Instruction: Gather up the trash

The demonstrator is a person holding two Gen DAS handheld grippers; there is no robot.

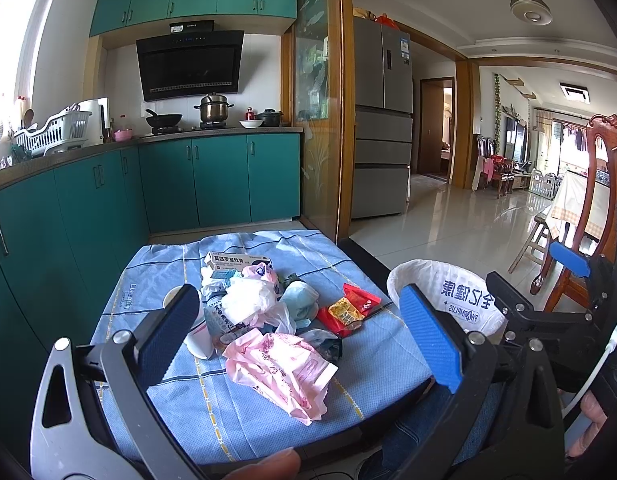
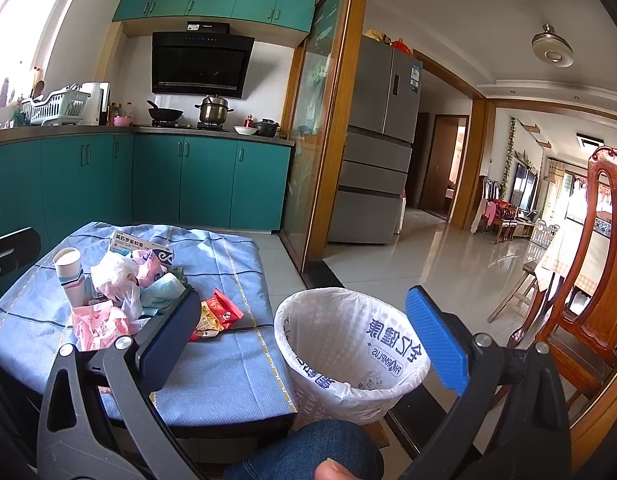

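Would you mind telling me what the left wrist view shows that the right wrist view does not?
Only the left wrist view shows the right gripper beside the bin, open. Only the right wrist view looks down into the lined trash bin, where no trash is visible. Both share the blue tablecloth, pink plastic bag, red snack wrappers and paper cup.

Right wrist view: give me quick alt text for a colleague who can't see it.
The right gripper, jaws wide open and empty, hangs above a white-lined trash bin standing beside a low table with a blue cloth. On the cloth lies a pile of trash: a paper cup, pink plastic bags, a red snack wrapper and a medicine box. A teal kitchen is behind.
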